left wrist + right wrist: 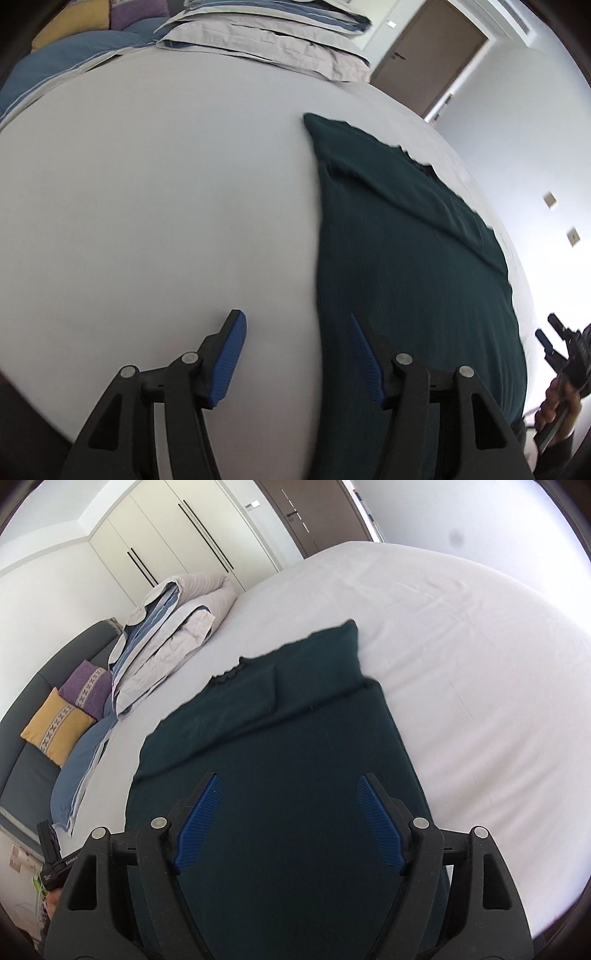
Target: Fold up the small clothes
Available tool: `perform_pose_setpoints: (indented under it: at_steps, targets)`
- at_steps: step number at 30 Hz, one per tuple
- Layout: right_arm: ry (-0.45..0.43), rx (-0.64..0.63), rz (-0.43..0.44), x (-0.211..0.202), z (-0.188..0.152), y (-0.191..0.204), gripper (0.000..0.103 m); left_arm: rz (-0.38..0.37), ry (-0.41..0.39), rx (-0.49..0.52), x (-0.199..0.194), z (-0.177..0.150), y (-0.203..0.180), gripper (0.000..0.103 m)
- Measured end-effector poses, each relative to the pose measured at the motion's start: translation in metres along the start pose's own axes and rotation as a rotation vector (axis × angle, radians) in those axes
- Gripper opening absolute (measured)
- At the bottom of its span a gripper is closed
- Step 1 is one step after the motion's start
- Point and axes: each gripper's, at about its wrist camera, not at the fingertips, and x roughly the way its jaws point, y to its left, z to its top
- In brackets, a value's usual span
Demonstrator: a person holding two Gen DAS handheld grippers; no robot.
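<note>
A dark green garment (413,266) lies flat on the white bed (159,206), partly folded, with a sleeve laid across its upper part (236,698). My left gripper (295,325) is open and empty, hovering over the garment's left edge; one finger is over the sheet, the other over the cloth. My right gripper (288,786) is open and empty above the lower middle of the garment (288,760). The right gripper also shows at the far right of the left wrist view (554,336), beside the bed.
A folded duvet stack (166,635) lies at the head of the bed (461,664). Purple (86,686) and yellow (55,725) cushions sit on a dark bench. A wardrobe (177,528) and a door (424,55) stand beyond.
</note>
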Motion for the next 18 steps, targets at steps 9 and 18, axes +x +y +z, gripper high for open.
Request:
perform_pose_setpoints:
  at_steps: [9, 18]
  targets:
    - [0.075, -0.022, 0.022, -0.044, -0.056, -0.019, 0.064, -0.110, 0.128, 0.003, -0.029, -0.059, 0.003, 0.062]
    - [0.118, -0.053, 0.026, -0.060, -0.073, -0.027, 0.061, -0.127, 0.198, 0.034, -0.028, -0.077, 0.003, 0.060]
